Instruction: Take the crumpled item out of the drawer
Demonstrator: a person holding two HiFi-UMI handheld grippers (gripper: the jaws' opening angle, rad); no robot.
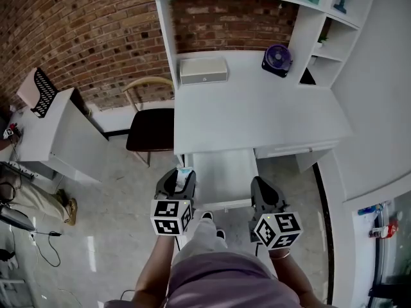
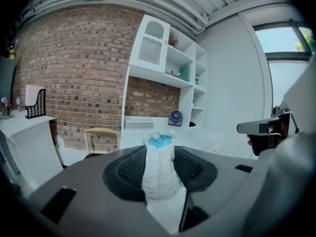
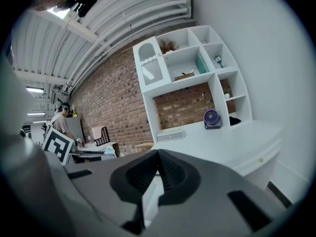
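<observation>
Beside the open drawer's (image 1: 221, 172) left edge, my left hand-held gripper (image 2: 159, 177) stands partly closed, pinching the crumpled item (image 2: 159, 159) upright. It looks clear of the drawer, so I'd hold a firm squeeze and draw away from the worktop (image 1: 257, 108). My right hand-held gripper (image 3: 158, 168) is closed, empty.

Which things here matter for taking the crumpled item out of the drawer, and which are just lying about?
Job in hand:
crumpled item, clamped in the left gripper
open drawer
right gripper, shut and empty

Lying about:
purple fan
white box
chair
black file rack
</observation>
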